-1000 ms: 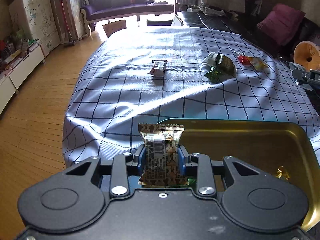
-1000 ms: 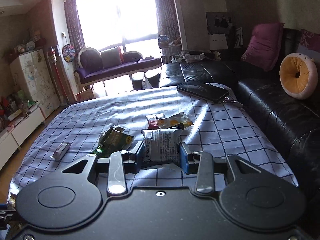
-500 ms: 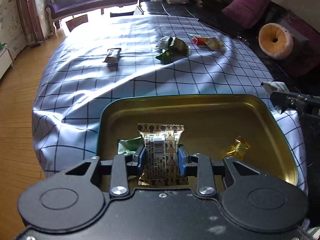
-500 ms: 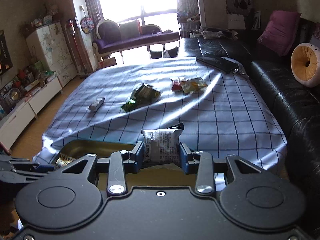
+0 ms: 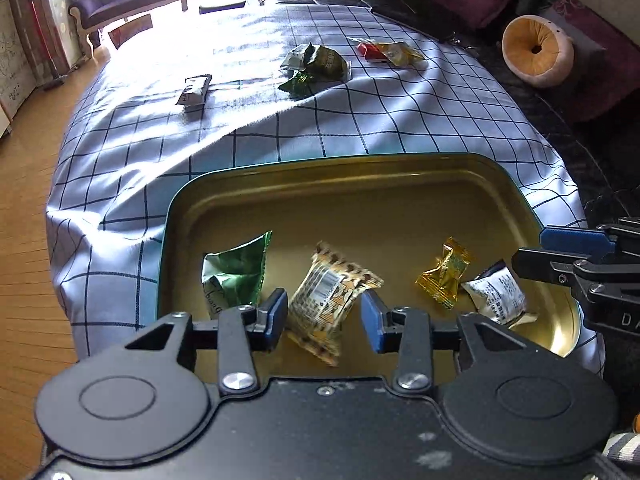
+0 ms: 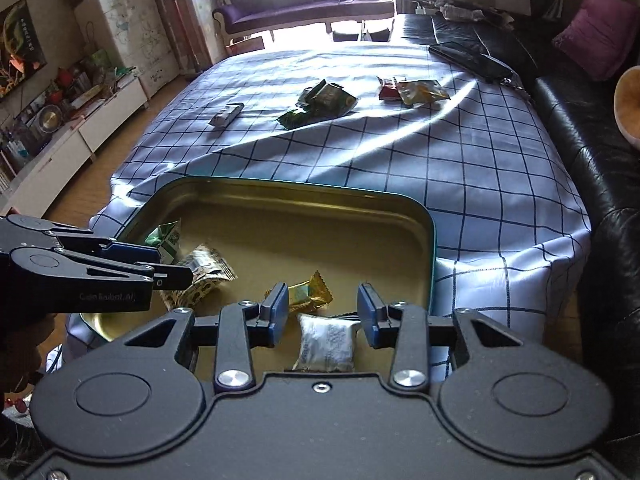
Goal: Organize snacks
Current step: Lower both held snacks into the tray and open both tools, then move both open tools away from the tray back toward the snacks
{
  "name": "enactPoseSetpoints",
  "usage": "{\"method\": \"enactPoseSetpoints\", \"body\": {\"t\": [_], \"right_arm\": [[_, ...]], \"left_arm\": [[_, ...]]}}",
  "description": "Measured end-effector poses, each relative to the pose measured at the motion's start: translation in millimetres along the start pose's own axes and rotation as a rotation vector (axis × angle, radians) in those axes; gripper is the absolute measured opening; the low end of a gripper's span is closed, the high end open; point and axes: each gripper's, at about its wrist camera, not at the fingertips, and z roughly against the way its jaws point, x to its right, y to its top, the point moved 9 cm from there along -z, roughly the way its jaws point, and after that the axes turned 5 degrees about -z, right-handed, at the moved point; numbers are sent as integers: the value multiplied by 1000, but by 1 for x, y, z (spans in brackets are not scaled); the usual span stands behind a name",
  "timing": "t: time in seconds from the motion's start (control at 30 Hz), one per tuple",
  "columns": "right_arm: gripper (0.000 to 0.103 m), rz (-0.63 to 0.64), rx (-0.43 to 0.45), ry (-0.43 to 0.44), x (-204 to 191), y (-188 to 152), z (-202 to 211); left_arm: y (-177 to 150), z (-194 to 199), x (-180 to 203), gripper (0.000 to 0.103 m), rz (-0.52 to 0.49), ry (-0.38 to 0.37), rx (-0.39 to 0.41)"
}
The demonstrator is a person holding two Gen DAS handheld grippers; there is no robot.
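Over the gold tray my left gripper points down with its jaws opening. The brown patterned packet hangs tilted and blurred between them, free of the pads. A green packet and a gold candy lie in the tray. My right gripper is also opening over the tray. The white packet lies on the tray floor beneath it, with a gap on each side. Each gripper shows at the edge of the other's view.
On the checked tablecloth beyond the tray lie a grey bar, several green packets and red and yellow packets. A dark phone rests at the far right corner. A black sofa runs along the right side.
Both grippers have come in over the tray and tipped downward. Each had its jaws shut on a packet; both jaws have now widened and the packets have dropped free.
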Motion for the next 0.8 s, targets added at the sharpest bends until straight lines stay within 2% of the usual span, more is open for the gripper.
{"method": "enactPoseSetpoints", "body": {"t": [0.8], "right_arm": [[48, -34, -9, 24, -2, 3, -11]], "left_arm": [[3, -6, -4, 41, 33, 21, -27]]}}
